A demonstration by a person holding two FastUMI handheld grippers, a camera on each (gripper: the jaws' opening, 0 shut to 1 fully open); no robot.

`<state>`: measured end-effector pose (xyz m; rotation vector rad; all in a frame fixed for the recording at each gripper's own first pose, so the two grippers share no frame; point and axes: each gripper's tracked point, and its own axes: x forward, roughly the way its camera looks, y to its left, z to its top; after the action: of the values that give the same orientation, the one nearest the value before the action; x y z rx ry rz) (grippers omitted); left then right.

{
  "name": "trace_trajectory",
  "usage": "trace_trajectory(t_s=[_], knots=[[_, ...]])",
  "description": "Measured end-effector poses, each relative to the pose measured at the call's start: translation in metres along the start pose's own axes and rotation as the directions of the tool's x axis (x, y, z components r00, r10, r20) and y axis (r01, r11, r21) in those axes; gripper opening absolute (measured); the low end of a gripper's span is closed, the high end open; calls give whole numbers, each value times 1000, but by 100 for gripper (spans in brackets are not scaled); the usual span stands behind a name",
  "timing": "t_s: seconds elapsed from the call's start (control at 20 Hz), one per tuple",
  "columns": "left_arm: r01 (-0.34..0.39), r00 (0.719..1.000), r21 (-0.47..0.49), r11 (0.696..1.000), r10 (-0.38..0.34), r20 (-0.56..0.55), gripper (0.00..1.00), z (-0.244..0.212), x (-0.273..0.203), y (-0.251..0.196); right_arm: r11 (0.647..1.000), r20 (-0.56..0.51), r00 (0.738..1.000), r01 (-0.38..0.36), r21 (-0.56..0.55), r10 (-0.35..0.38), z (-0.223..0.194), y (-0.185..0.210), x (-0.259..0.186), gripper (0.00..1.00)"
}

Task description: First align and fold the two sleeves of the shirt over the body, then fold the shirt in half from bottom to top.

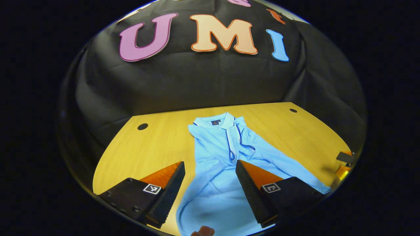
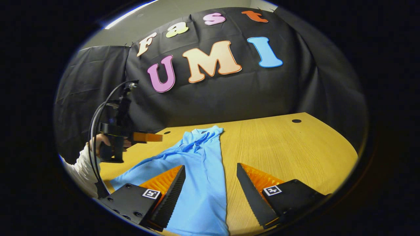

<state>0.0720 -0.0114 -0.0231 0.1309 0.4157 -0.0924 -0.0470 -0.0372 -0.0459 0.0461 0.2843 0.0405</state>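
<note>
Left gripper view: shirt (image 1: pixel 216 164) flat on worktop (image 1: pixel 151 147); left gripper (image 1: pixel 210 167) and right gripper (image 2: pixel 210 170) above shirt, fingers released.

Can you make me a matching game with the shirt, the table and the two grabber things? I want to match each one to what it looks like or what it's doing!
Things:
1. shirt
2. table
3. left gripper
4. collar

Matches:
A. yellow wood with round holes
B. light blue, lying flat
C. at the shirt's far end, by the wall
D. open, fingers apart above the shirt

Pairs: 1-B, 2-A, 3-D, 4-C
</note>
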Motion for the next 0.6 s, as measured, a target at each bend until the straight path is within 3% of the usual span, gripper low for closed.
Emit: trace_trajectory(t_s=[0.3,0.6], knots=[[-9,1000,-75,997,7,-20,95,-92,-91,17,999,-38,999,35,-22,-36,-37,11,-47,98],[-44,997,-125,991,37,-61,95,-160,-143,24,996,-115,990,72,-48,-77,-80,10,-73,98]])
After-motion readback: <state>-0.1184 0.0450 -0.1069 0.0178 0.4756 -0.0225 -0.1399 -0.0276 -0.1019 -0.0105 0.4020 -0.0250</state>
